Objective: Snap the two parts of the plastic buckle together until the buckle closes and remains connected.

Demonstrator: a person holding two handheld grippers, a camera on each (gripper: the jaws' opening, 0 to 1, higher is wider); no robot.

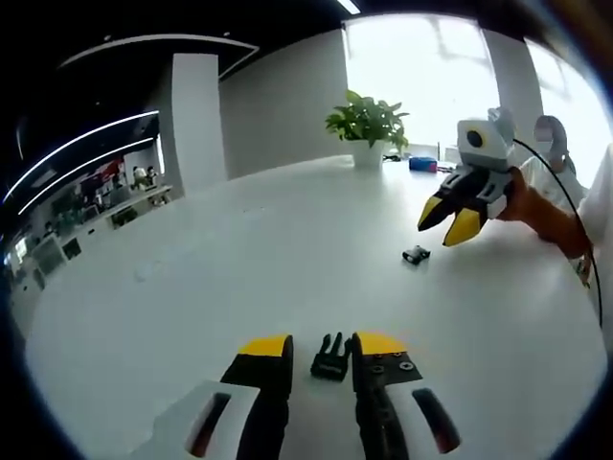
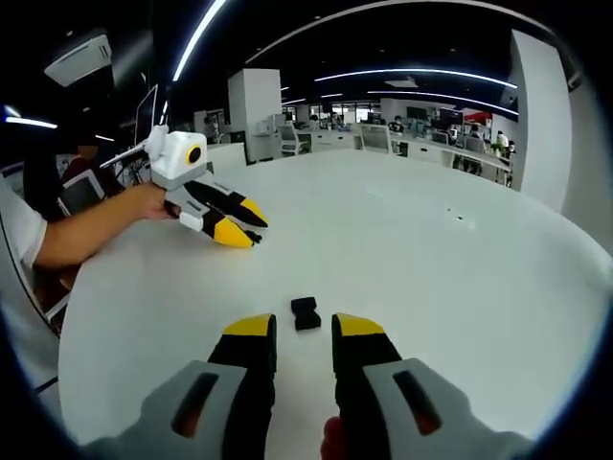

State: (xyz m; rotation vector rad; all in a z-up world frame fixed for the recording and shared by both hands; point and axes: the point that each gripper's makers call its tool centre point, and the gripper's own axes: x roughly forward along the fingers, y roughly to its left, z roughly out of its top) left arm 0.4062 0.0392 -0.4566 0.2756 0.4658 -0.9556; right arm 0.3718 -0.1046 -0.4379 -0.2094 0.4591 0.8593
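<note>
The pronged male buckle half (image 1: 330,357) lies flat on the white table (image 1: 287,249), just ahead of the left gripper (image 1: 321,347) and between the tips of its yellow-capped jaws, which stand apart with nothing clamped between them. In the right gripper view this gripper (image 2: 241,226) hangs just above the table, held by a person's hand (image 2: 144,203), and the buckle half there is too small to make out.

The socket female buckle half (image 2: 306,312) lies on the table well apart from the first, just in front of the right gripper (image 2: 305,329), whose jaws are also parted and empty. In the left gripper view the same half (image 1: 416,255) sits on the table below the raised right gripper (image 1: 448,220).

Farther back on the table stand a potted plant (image 1: 367,129) and a small blue object (image 1: 422,164) beside it. Beyond the table's far edge, desks and office chairs (image 2: 383,134) stretch under ceiling light strips.
</note>
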